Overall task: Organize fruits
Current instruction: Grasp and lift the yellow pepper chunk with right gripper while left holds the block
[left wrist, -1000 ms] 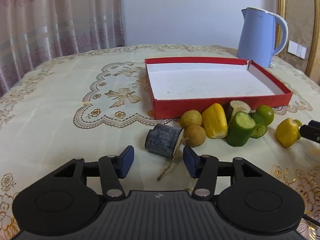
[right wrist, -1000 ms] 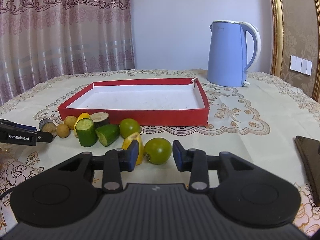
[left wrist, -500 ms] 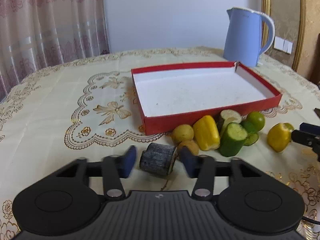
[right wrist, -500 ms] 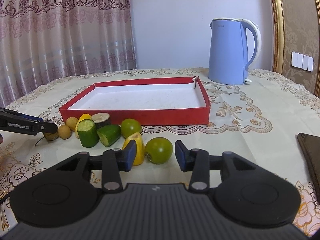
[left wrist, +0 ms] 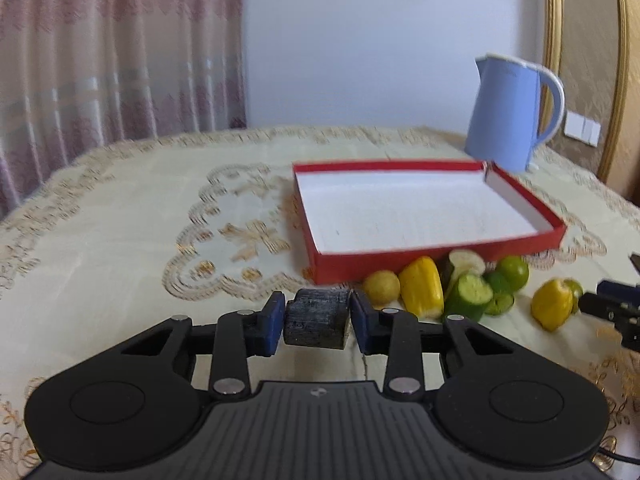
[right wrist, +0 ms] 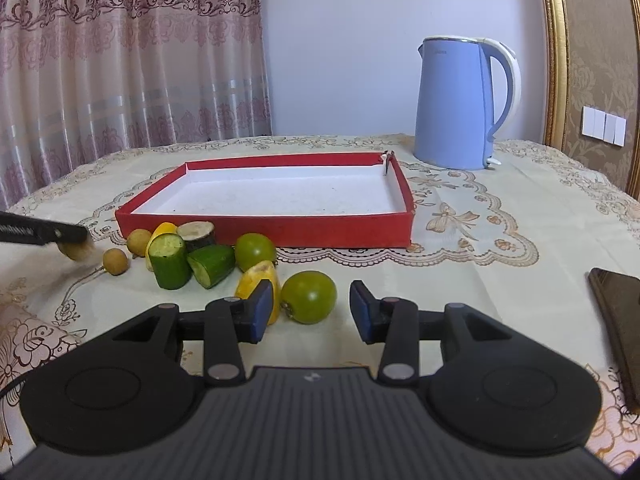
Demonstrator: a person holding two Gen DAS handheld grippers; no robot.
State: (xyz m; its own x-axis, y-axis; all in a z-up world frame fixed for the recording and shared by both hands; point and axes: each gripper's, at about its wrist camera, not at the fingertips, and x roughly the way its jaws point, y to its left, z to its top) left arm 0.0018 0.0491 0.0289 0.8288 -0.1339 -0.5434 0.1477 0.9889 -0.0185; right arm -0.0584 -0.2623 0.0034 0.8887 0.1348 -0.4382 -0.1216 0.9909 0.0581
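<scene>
My left gripper (left wrist: pixel 316 326) is shut on a dark cut stalk piece (left wrist: pixel 316 323) and holds it just above the cloth; it shows at far left of the right wrist view (right wrist: pixel 72 240). An empty red tray (left wrist: pixel 440 258) with a white floor lies beyond. In front of it lie a small brown fruit (left wrist: pixel 381 288), a yellow fruit (left wrist: pixel 422 292), cucumber pieces (left wrist: pixel 468 302), and a green lime (left wrist: pixel 512 272). My right gripper (right wrist: pixel 306 312) is open around a green round fruit (right wrist: pixel 309 297), beside a yellow fruit (right wrist: pixel 256 280).
A blue kettle (right wrist: pixel 466 102) stands behind the tray at the back right. A dark flat object (right wrist: pixel 618 320) lies at the right table edge. Curtains hang behind the round table with its embroidered cloth (left wrist: pixel 120 220).
My left gripper moved forward, closed on the dark stalk piece and lifted it. The small brown fruit beside it stays on the cloth. My right gripper has barely moved.
</scene>
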